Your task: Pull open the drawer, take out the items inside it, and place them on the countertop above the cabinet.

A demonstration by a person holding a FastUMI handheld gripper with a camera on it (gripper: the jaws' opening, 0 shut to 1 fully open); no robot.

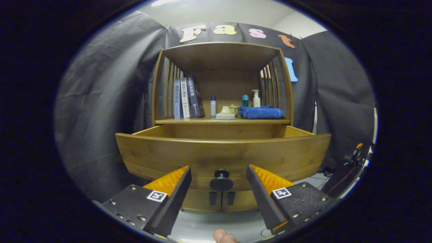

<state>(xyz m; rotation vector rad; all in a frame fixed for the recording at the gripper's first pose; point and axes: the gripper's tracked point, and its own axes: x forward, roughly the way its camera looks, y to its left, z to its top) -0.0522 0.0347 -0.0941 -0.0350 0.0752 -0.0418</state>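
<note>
**Drawer pulled out, knob between the open fingers**

In front of the hand-held gripper point(218, 182) stands a brown wooden cabinet point(221, 57) with slatted sides. Its wide wooden drawer point(222, 153) is pulled out toward the camera. I cannot see what lies inside the drawer, because its tall front hides it.

The hand-held gripper is spread wide apart and holds nothing. The round black knob point(221, 180) on the drawer front sits between the two fingers, and neither finger touches it. Two small black handles point(221, 198) show just below the knob, at 6 o'clock from it.

Above the drawer, at 12 o'clock from the knob, is the flat wooden surface point(202, 120) of the cabinet. Things stand on it in a row. Three upright books point(187, 98) lean at the 9 o'clock end. Next to them is a thin white bottle with a blue cap point(213, 106). Then comes a pale soap dish point(225, 113) with a small pale pot point(233, 108) behind it. At the 3 o'clock end lies a folded blue towel point(260, 112). Behind the towel stand a teal bottle point(245, 100) and a white pump bottle point(256, 99).

A fingertip point(222, 237) shows at 6 o'clock, below the fingers.
</note>
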